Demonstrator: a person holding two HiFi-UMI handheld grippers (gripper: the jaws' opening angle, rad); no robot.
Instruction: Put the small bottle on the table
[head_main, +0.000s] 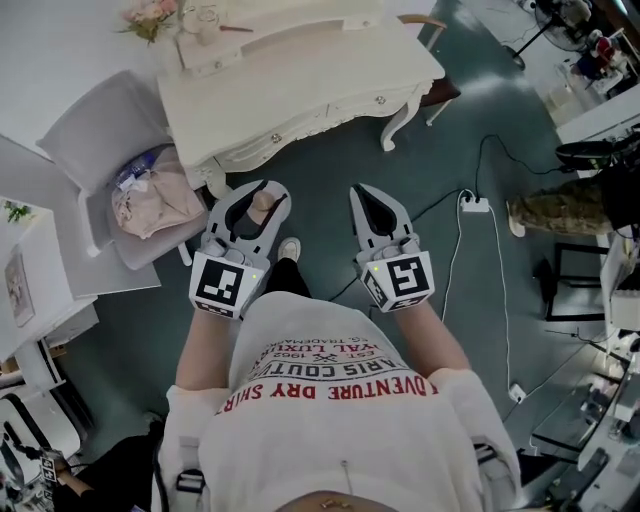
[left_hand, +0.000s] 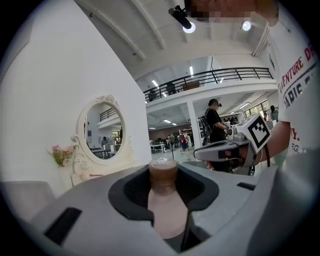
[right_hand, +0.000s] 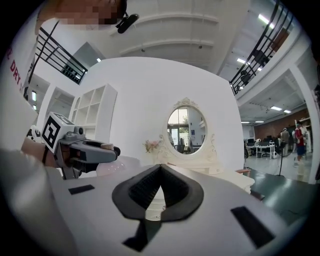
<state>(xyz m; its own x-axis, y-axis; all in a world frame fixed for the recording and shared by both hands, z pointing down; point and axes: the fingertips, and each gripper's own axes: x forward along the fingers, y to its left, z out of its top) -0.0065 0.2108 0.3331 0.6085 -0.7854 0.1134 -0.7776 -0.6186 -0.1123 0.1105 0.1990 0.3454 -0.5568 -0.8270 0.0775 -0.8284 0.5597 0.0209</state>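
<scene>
The small bottle (head_main: 262, 207), pale pink with a brownish cap, stands between the jaws of my left gripper (head_main: 262, 190), which is shut on it and held in the air above the floor. In the left gripper view the bottle (left_hand: 164, 200) fills the gap between the pads and its cap points forward. My right gripper (head_main: 363, 192) hovers beside it, shut and empty; its tips meet in the right gripper view (right_hand: 160, 167). The white dressing table (head_main: 300, 70) with its oval mirror (right_hand: 186, 131) stands ahead of both grippers.
A grey chair (head_main: 90, 130) holding a pink bundle (head_main: 150, 195) stands left of the table. Flowers (head_main: 150, 15) sit on the table's back left corner. A power strip (head_main: 475, 205) and cables lie on the floor to the right. White shelving (right_hand: 92, 120) stands by the wall.
</scene>
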